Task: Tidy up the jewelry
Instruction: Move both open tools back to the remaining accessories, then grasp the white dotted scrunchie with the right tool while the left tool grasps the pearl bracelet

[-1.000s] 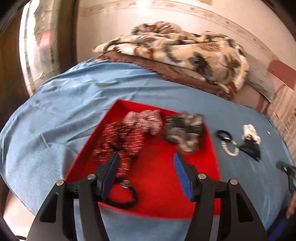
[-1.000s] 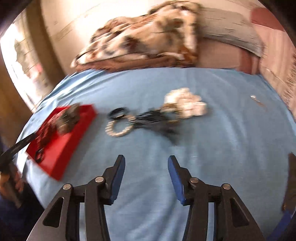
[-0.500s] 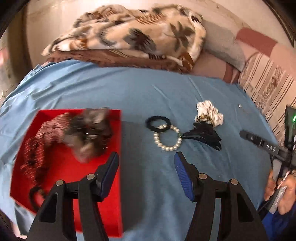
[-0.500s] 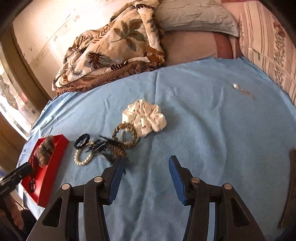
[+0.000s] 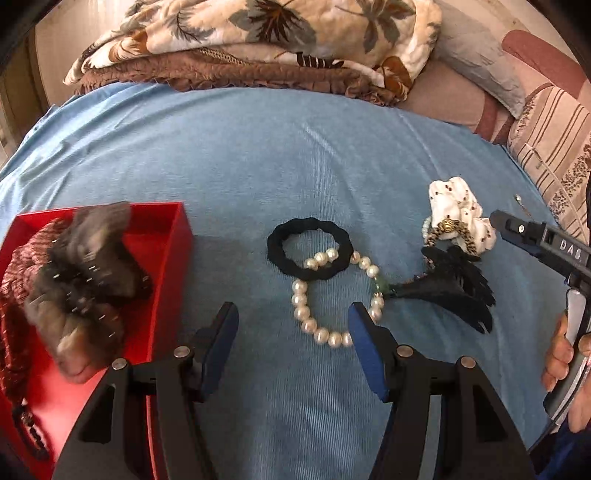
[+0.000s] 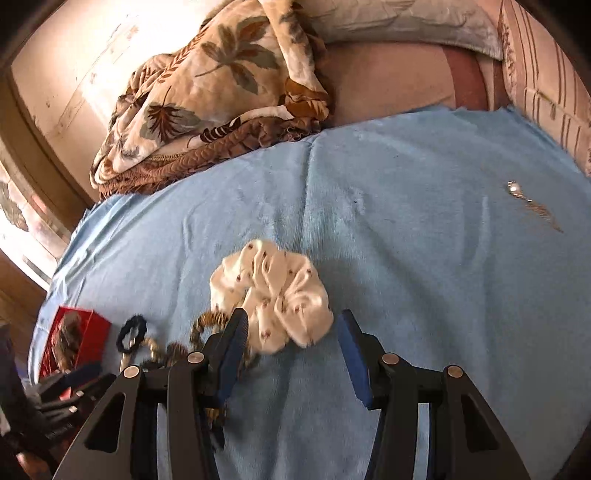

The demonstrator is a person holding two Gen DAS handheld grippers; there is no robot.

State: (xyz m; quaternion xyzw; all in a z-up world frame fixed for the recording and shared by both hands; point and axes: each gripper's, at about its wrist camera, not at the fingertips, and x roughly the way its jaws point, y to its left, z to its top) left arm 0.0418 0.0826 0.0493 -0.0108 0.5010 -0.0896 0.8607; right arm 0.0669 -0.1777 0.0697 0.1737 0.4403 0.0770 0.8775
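A red tray (image 5: 173,236) at the left holds a grey-brown scrunchie (image 5: 85,280) and a red patterned one (image 5: 18,266). On the blue sheet lie a black hair tie (image 5: 277,254), a pearl bracelet (image 5: 306,317), a black feathered piece (image 5: 454,288) and a white dotted scrunchie (image 5: 454,206). My left gripper (image 5: 291,336) is open and empty, just short of the pearl bracelet. My right gripper (image 6: 290,343) is open, its fingers on either side of the white scrunchie (image 6: 273,291). The red tray (image 6: 92,328) shows far left in the right wrist view.
A leaf-print blanket (image 5: 280,33) and pillows (image 6: 399,18) lie at the back of the bed. A small silver earring (image 6: 517,190) lies on the sheet at the far right. The right gripper's body (image 5: 546,243) reaches in from the right of the left wrist view.
My left gripper has swung right from the red tray to the pearl bracelet. My right gripper has closed in on the white scrunchie, which now sits between its fingers.
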